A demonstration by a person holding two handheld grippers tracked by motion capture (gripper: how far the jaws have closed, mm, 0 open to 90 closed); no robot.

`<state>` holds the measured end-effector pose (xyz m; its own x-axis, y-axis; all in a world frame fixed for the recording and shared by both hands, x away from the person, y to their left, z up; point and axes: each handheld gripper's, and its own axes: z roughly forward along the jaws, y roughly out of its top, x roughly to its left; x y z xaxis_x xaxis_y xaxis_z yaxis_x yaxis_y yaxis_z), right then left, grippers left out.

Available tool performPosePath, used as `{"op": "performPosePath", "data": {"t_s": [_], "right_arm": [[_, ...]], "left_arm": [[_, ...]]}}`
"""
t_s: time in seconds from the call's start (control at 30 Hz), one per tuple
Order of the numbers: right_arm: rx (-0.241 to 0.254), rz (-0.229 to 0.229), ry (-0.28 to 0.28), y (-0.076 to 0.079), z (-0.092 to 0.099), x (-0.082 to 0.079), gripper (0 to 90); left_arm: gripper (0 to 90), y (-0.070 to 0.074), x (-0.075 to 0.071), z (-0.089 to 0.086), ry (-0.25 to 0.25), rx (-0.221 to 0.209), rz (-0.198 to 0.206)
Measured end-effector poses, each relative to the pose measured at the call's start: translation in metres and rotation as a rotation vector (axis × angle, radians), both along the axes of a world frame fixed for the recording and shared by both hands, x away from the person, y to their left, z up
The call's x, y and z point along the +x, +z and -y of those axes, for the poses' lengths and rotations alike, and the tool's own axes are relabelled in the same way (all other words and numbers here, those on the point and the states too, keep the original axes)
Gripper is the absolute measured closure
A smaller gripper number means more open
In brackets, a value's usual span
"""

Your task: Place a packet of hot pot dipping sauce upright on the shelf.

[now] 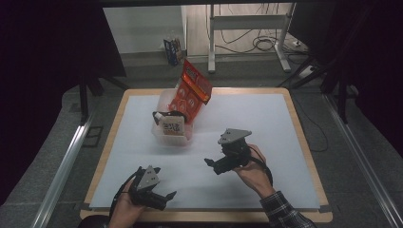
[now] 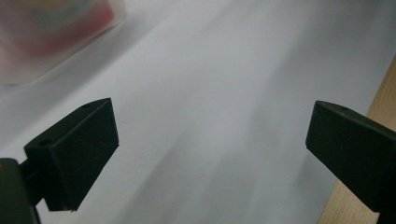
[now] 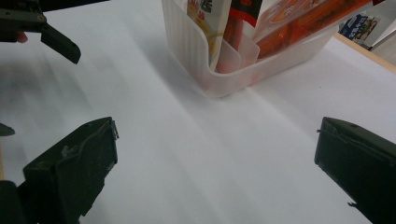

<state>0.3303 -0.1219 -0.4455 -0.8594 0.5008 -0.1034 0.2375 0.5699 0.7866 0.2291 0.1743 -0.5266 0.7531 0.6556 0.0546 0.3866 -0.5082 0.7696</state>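
high view: clear bin (image 1: 172, 135) with snack packs (image 1: 192, 92) sits far side of worktop (image 1: 266, 118). right gripper (image 1: 223, 164) nearer the bin, just right of it, jaws wide open, empty, aimed at bin. left gripper (image 1: 159, 197) below bin, jaws open, empty.

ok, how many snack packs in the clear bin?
2 that I can make out: a tall orange-red pack leaning out of the clear bin at its far end, and a pale cream pack at the near end. More may be hidden behind them.
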Motion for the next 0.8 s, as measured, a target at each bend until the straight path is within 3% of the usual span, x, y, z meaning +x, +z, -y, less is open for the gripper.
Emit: {"op": "performPosePath", "data": {"t_s": [0.5, 0.8], "right_arm": [[-0.023, -0.02, -0.006, -0.011, 0.009, -0.012, 0.0], [0.01, -0.028, -0.029, -0.015, 0.018, -0.018, 0.0]], "left_arm": [[2.3, 0.0, 0.0, 0.0, 0.001, 0.007, 0.005], [2.3, 0.0, 0.0, 0.0, 0.003, 0.002, 0.006]]}}
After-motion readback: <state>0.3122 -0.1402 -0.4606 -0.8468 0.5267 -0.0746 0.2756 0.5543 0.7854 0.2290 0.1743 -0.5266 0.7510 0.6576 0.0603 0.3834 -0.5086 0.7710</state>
